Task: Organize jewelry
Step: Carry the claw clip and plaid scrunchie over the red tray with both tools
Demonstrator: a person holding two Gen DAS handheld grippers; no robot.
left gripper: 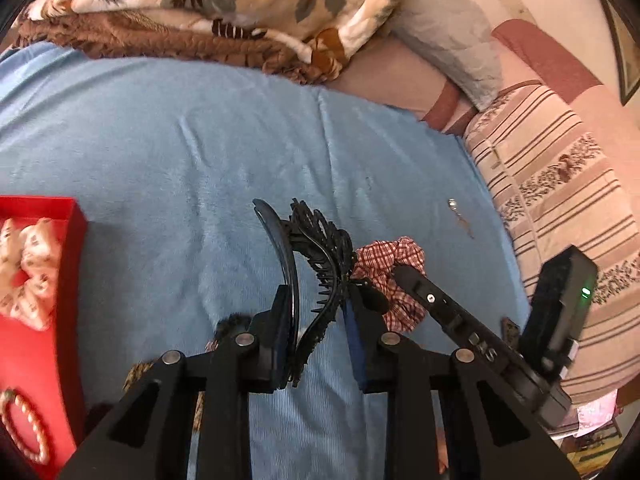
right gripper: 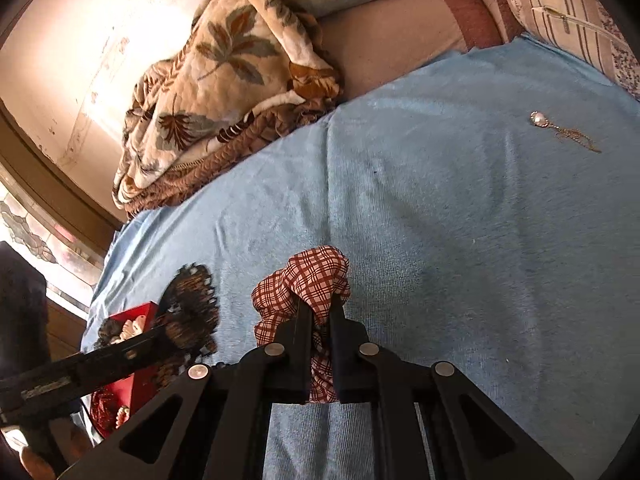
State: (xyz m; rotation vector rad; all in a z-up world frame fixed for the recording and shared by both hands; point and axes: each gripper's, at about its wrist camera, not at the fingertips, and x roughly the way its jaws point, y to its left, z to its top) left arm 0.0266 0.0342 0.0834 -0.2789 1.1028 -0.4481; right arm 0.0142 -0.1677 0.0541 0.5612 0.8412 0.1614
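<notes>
1. Jewelry and hair pieces lie on the blue cloth (left gripper: 168, 152), with the red box (left gripper: 76, 216) as the place they seem meant to go. The box sits at the cloth's left edge and already holds a pale floral scrunchie (left gripper: 28, 264) and a pearl bracelet (left gripper: 24, 428).
2. The left gripper (left gripper: 316, 320) is clamped on a black claw clip (left gripper: 316, 264), to the right of the red box. Its jaws stand narrow, pressing the clip's sides.
3. The right gripper (right gripper: 320, 320) pinches a red plaid scrunchie (right gripper: 308, 280), farther right of the box. Its jaws are nearly together, with cloth bunched between them.
4. Both grips look set for carrying the pieces to the box.
5. A pearl pendant on a chain (right gripper: 560, 128) lies loose, farthest from the box.
</notes>
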